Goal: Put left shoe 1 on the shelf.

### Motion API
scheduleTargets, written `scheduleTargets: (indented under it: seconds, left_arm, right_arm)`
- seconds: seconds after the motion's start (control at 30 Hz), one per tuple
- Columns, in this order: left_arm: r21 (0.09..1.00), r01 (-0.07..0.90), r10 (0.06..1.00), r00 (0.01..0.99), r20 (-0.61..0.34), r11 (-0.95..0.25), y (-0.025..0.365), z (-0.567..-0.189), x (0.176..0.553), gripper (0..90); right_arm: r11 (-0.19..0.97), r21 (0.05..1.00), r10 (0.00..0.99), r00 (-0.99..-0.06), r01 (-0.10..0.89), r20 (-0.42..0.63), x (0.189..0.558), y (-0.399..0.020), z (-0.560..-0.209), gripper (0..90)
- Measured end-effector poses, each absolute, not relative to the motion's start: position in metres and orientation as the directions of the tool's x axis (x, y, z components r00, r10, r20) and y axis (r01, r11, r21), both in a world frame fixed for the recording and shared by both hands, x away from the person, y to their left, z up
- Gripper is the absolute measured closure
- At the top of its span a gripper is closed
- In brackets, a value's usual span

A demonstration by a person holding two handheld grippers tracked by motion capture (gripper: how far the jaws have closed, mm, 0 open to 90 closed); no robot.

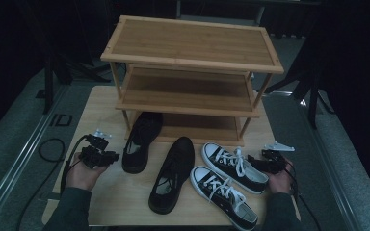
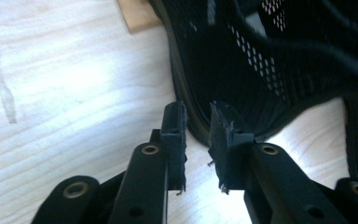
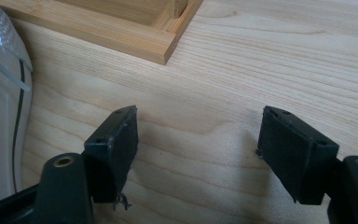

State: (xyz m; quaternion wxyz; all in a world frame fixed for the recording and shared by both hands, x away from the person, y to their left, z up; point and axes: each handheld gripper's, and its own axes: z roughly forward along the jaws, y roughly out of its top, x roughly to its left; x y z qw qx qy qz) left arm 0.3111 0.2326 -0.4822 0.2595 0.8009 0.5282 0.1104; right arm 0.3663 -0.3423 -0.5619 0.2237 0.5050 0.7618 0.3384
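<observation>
Dim high view; bright, soft close-ups

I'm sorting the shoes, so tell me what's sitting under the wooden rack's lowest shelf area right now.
The toe of one black mesh shoe reaches in at the bottom of the wooden rack. Its heel end stays out on the table. The rest under there is dim and partly hidden by the shelves.

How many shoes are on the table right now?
4, none apparently hidden. One black mesh shoe lies by the left gripper, toe under the rack. Its mate lies at centre. Two black-and-white sneakers lie near the right gripper.
</observation>
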Motion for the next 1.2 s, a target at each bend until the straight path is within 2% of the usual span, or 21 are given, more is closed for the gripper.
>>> scheduleTargets:
  seconds: [0.3, 0.67, 1.2]
  left_arm:
    - [0.5, 0.79, 0.89, 0.449, -0.08, -0.354, 0.224, -0.495, 0.303, 89.2]
    - [0.476, 0.786, 0.865, 0.493, -0.097, -0.394, 0.211, -0.506, 0.294, 87.8]
    - [0.474, 0.765, 0.848, 0.526, -0.068, -0.436, 0.191, -0.506, 0.296, 87.0]
  right_arm:
    - [0.261, 0.742, 0.921, -0.39, 0.618, 0.001, 0.366, -0.342, -0.562, 28.5]
    - [0.262, 0.742, 0.921, -0.39, 0.618, 0.0, 0.366, -0.342, -0.562, 28.5]
    - [0.263, 0.741, 0.921, -0.39, 0.617, -0.002, 0.366, -0.342, -0.562, 28.5]
